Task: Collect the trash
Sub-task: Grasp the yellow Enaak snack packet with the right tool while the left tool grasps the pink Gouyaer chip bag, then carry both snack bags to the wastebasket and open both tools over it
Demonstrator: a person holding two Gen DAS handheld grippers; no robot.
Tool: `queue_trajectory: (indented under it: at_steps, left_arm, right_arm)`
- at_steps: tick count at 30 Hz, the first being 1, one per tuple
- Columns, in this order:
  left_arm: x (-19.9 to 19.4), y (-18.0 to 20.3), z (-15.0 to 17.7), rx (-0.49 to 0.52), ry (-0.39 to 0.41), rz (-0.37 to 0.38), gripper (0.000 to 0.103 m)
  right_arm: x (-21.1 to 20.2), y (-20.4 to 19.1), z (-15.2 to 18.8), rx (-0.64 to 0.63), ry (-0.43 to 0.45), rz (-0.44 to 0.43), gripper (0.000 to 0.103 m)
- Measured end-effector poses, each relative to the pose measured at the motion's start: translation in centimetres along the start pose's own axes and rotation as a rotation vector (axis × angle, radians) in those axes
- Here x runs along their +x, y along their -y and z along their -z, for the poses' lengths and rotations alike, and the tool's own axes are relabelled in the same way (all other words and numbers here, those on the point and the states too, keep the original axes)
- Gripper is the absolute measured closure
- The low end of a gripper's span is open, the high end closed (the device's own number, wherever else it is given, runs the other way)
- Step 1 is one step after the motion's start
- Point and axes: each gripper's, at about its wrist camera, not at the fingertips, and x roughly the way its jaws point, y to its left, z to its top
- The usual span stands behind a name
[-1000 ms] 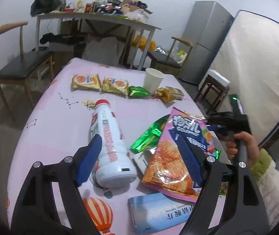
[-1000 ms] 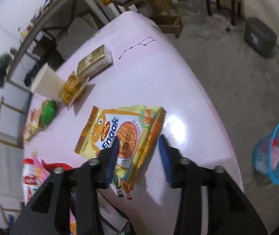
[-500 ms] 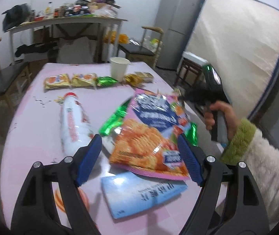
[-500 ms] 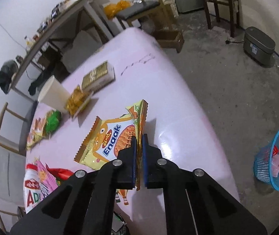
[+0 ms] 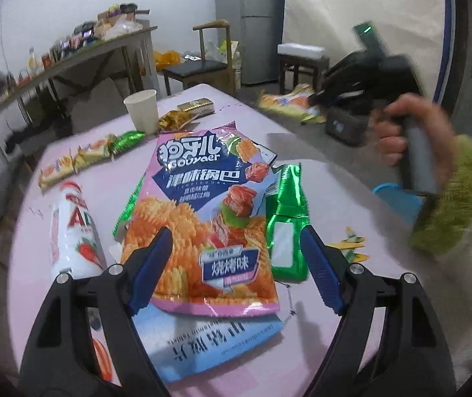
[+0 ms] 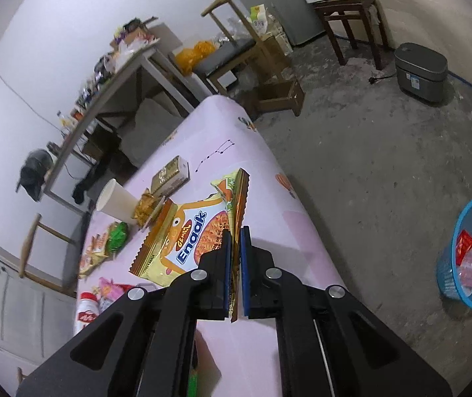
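My right gripper [image 6: 235,241] is shut on the edge of a yellow Enaak snack packet [image 6: 189,231], lifted off the pink table [image 6: 269,205]. From the left wrist the same packet [image 5: 289,104] hangs in the air beyond the table's far right edge, held by the right gripper's black body. My left gripper [image 5: 236,248] stands open just above a large pink and orange crisp bag [image 5: 203,218] without touching it. A green foil packet [image 5: 285,225] lies to its right, a white drink bottle [image 5: 70,231] to its left, a light blue packet [image 5: 209,340] beneath it.
A blue mesh bin [image 6: 471,254] with some trash stands on the floor right of the table. A paper cup [image 5: 141,110], a gold box [image 5: 196,104] and several small packets [image 5: 80,158] lie at the table's far side. Chairs, a stool and a cluttered side table stand behind.
My right gripper closed on the yellow packet's edge and lifted it off the table. My left gripper rolled and swung right, from over the bottle to over the crisp bag.
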Motion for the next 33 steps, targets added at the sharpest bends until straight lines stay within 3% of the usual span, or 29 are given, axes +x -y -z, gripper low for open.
queue_trajectory:
  at_steps: [9, 13, 17, 21, 33]
  left_arm:
    - [3.8, 3.8, -0.6, 0.243, -0.035, -0.243, 0.028]
    - [4.9, 4.2, -0.4, 0.264, -0.075, -0.284, 0.029]
    - [5.5, 4.1, -0.3, 0.260, -0.112, -0.301, 0.045]
    - [5.4, 3.5, -0.5, 0.203, -0.118, -0.279, 0.051]
    - [0.4, 2.2, -1.9, 0.113, 0.002, -0.264, 0.073]
  right_arm:
    - [-3.0, 4.5, 3.7, 0.127, -0.009, -0.136, 0.097]
    - [-3.4, 6.0, 5.1, 0.177, -0.020, -0.162, 0.097]
    - [-3.3, 6.8, 5.9, 0.204, -0.036, -0.175, 0.097]
    - [-3.5, 7.3, 6.2, 0.217, -0.035, -0.178, 0.097]
    - [-5.2, 7.6, 6.4, 0.228, -0.014, -0.221, 0.097]
